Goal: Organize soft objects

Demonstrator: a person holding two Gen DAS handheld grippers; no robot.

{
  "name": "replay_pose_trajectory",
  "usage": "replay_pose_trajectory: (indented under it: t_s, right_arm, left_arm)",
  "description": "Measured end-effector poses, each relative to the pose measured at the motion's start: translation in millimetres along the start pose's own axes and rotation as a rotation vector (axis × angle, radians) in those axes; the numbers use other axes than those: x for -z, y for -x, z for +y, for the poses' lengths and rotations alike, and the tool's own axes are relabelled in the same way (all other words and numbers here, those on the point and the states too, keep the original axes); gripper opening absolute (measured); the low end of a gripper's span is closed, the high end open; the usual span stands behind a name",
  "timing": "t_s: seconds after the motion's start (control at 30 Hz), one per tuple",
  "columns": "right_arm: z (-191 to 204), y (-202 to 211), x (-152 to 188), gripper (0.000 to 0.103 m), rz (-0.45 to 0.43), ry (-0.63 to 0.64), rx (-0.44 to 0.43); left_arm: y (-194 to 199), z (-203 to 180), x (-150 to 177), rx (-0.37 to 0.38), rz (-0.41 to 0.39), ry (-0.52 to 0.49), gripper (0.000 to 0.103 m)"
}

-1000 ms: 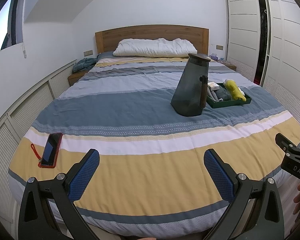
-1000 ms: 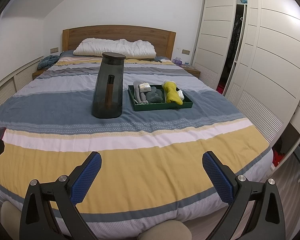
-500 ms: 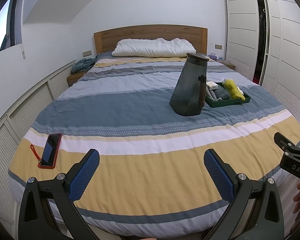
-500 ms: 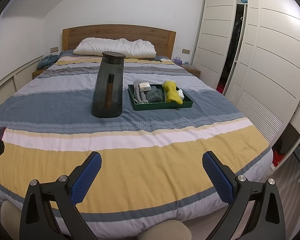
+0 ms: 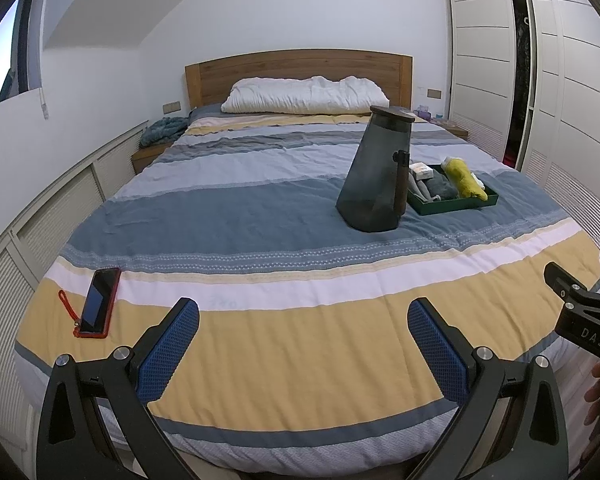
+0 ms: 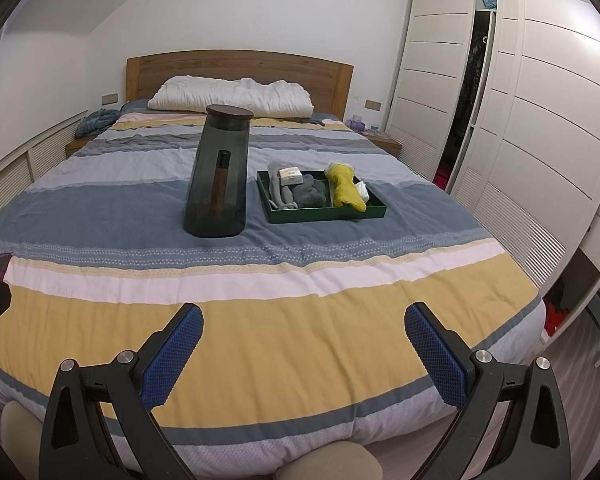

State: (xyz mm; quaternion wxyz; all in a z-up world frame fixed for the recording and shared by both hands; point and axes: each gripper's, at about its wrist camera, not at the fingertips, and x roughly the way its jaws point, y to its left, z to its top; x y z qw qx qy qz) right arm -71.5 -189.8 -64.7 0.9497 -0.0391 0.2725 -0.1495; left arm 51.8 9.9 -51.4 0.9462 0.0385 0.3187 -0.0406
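Left gripper (image 5: 303, 334): jaws spread wide, nothing between the blue pads, held over the yellow stripe at the foot of the bed.
Right gripper (image 6: 304, 334): likewise spread and empty, over the same yellow stripe; in the left wrist view only part of its black frame shows at 3 o'clock, the fingers cut off.
Bed cover (image 6: 300, 288): striped blue, white, yellow and grey, filling both views.
Phone (image 5: 99, 302): red case with a red strap, lying flat at 9 o'clock in the left wrist view, long axis towards the headboard; only a sliver shows in the right wrist view.
Dark jug (image 6: 219, 174): tall smoky container with a dark lid, upright at 12 o'clock, just left of the tray; a brown rod shows inside.
Green tray (image 6: 328, 214): at 1 o'clock past the right gripper, mid-bed.
Yellow soft item (image 6: 344, 190): in the tray's right part, long axis running from the headboard towards the foot.
Grey soft items (image 6: 306, 194): bunched in the tray's left part, shapes hard to separate; a small white box (image 6: 291, 176) lies on them.
Pillow (image 6: 232, 96): white, against the wooden headboard.
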Motion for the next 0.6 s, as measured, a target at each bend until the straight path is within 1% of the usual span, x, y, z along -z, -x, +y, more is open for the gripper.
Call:
replay_pose_trajectory:
  t_s: [0.6]
  right_arm:
    - [-0.1,0.3,-1.2,0.103,0.001,0.004,0.001]
  left_arm:
    - [-0.5,-1.3,0.4,0.005,0.002,-0.001,0.102]
